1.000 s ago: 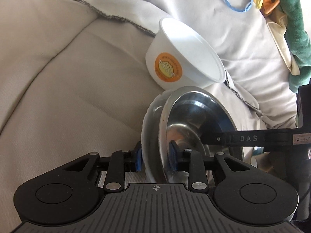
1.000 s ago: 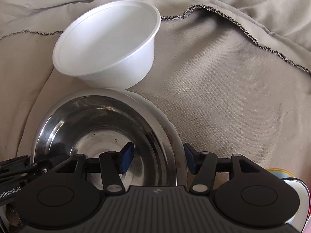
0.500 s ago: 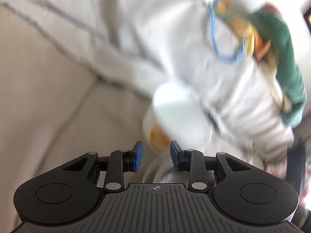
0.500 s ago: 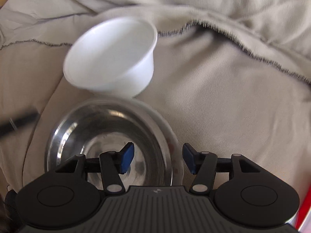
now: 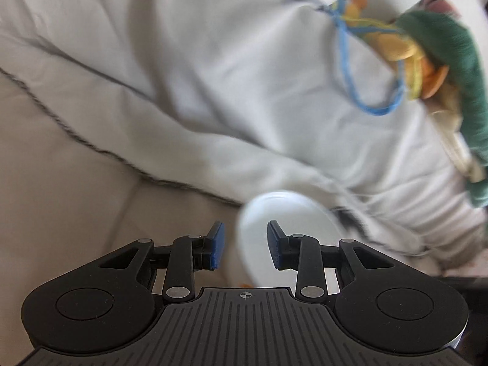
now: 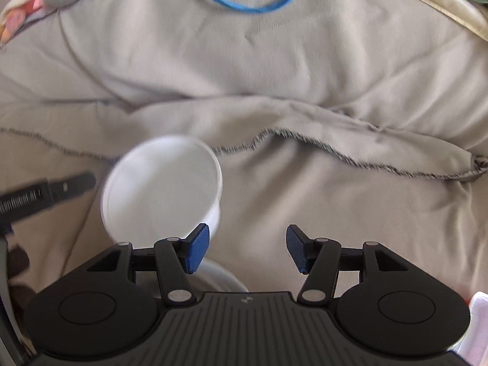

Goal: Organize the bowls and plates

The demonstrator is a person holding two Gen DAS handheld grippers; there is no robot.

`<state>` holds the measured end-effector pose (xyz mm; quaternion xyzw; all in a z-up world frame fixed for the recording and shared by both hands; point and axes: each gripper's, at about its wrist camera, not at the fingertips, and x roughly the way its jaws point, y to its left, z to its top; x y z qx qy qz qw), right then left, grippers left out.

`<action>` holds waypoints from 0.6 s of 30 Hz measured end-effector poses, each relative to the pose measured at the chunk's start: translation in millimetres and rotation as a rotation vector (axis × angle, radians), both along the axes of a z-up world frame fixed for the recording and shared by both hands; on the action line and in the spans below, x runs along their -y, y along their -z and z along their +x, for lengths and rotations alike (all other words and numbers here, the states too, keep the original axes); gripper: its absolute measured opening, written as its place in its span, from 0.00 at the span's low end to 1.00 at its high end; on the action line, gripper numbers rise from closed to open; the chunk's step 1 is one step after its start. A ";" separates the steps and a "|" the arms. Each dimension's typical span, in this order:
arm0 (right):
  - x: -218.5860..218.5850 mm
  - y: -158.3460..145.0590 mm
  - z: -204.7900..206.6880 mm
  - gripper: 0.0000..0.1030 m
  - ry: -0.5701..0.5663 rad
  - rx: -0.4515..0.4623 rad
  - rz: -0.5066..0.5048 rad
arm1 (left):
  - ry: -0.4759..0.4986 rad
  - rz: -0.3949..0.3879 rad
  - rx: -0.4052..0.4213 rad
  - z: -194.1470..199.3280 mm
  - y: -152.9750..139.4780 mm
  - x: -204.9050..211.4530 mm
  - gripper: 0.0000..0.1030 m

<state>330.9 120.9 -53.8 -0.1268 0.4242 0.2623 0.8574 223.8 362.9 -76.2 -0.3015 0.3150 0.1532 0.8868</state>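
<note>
Closest to you, your left gripper [image 5: 245,248] hangs with its blue pads apart and nothing between them; the white bowl [image 5: 286,231] only shows through the gap from behind, blurred, lying on the beige blanket [image 5: 76,207]. Your right gripper [image 6: 247,249] is likewise released and empty, its pads wider apart, with the same white bowl [image 6: 161,189] just beyond its left pad. A curved pale rim [image 6: 219,274] peeks out just below that pad; I cannot tell which dish it belongs to. Farther off lie a frayed blanket edge [image 6: 350,155], a blue cord loop [image 6: 244,3] and, in the left view, a green and orange bundle of cloth [image 5: 439,58].

The next step looks like taking the white bowl. Slow down so the view sharpens, straddle one wall of the bowl at its rim, and squeeze gently, since thin plastic probably flexes.

A second ago both grippers straddled the rims of a steel bowl nested in a plate. Both have since lifted clear, and those dishes have dropped out of view below.
</note>
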 end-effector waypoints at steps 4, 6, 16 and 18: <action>-25.9 14.8 18.8 0.55 0.018 -0.053 0.038 | 0.047 -0.090 -0.053 14.5 20.5 -2.1 0.33; -39.7 26.8 26.0 0.55 0.012 -0.088 0.031 | 0.063 -0.100 -0.069 20.3 28.3 1.8 0.33; -80.5 63.4 36.5 0.73 0.014 -0.082 -0.114 | 0.075 -0.093 -0.101 29.5 42.2 10.3 0.33; -78.9 63.2 34.2 0.73 -0.001 -0.058 -0.110 | 0.067 -0.094 -0.098 28.7 41.6 9.1 0.30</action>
